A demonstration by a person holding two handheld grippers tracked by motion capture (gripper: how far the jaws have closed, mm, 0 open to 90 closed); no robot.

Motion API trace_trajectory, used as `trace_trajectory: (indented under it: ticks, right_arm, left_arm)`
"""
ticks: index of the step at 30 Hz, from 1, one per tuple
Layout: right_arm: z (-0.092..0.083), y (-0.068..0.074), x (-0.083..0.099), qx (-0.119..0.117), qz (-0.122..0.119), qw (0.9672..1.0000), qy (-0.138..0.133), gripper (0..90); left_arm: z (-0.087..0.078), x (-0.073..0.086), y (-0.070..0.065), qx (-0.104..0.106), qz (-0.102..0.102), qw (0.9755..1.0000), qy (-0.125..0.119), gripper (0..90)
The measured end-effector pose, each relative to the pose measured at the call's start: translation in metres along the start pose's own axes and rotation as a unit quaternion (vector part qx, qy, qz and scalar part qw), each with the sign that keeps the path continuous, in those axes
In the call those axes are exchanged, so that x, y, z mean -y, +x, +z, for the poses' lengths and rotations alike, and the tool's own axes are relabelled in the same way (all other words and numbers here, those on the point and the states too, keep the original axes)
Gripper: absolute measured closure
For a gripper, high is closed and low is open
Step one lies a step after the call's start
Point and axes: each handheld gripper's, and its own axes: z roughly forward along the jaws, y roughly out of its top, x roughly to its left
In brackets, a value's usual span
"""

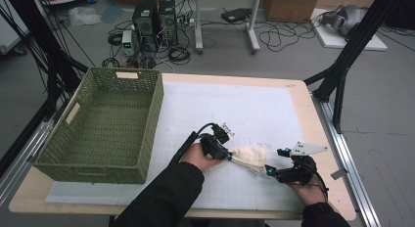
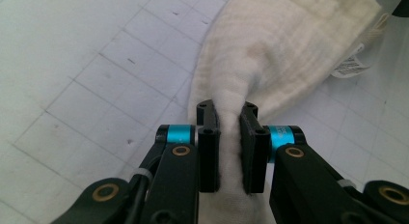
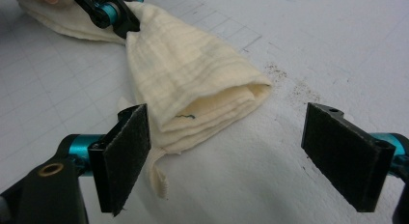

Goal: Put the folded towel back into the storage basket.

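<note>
Black sleeves; each black hand-held gripper (image 1: 230,157) has teal collars, brass screws, a trailing black cable.

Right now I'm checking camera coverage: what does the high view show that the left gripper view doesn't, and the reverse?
High view alone: the green woven plastic basket at the table's left, the right tool open at the cloth's other end, and computers and cables on the floor. Left gripper view alone: its black pads pinching a bunched fold, and a small white label at the cloth's edge. Both: the folded cream cotton cloth on the white gridded mat, clamped by the left tool.
</note>
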Motion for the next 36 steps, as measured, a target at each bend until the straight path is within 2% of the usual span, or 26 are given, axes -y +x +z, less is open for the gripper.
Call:
trace_trajectory:
  ticks: [8, 12, 14, 18, 19, 21, 29, 36]
  right_arm:
    - [0.0, 0.0, 0.0, -0.001, 0.0, 1.0, -0.002, 17.0]
    - [-0.001, 0.0, 0.0, -0.001, -0.001, 1.0, -0.004, 17.0]
    - [-0.001, 0.0, 0.0, -0.002, 0.002, 1.0, -0.004, 17.0]
    - [0.0, 0.001, -0.001, -0.003, 0.001, 1.0, -0.005, 16.9]
    - [0.0, 0.001, -0.001, -0.003, 0.001, 1.0, -0.005, 17.0]
    - [0.0, 0.001, -0.001, -0.003, 0.0, 1.0, -0.005, 16.9]
    - [0.0, 0.001, -0.001, -0.003, 0.003, 1.0, -0.005, 16.7]
    - [0.001, 0.002, -0.002, -0.005, 0.003, 1.0, -0.005, 16.7]
  left_arm:
    - [-0.008, 0.002, 0.002, 0.009, -0.015, 0.9998, 0.008, 80.2]
    - [-0.015, 0.005, 0.005, 0.014, -0.031, 0.9994, 0.0, 80.3]
    - [-0.017, 0.008, 0.006, 0.022, -0.048, 0.9986, -0.009, 80.3]
    - [-0.023, 0.009, 0.009, 0.022, -0.057, 0.998, -0.017, 80.3]
    - [-0.025, 0.01, 0.011, 0.023, -0.054, 0.9982, -0.015, 80.3]
    - [-0.027, 0.011, 0.012, 0.022, -0.064, 0.9975, -0.022, 80.3]
    - [-0.039, 0.016, 0.019, 0.037, -0.097, 0.9934, -0.048, 80.3]
    - [-0.052, 0.017, 0.024, 0.05, -0.128, 0.9874, -0.078, 80.3]
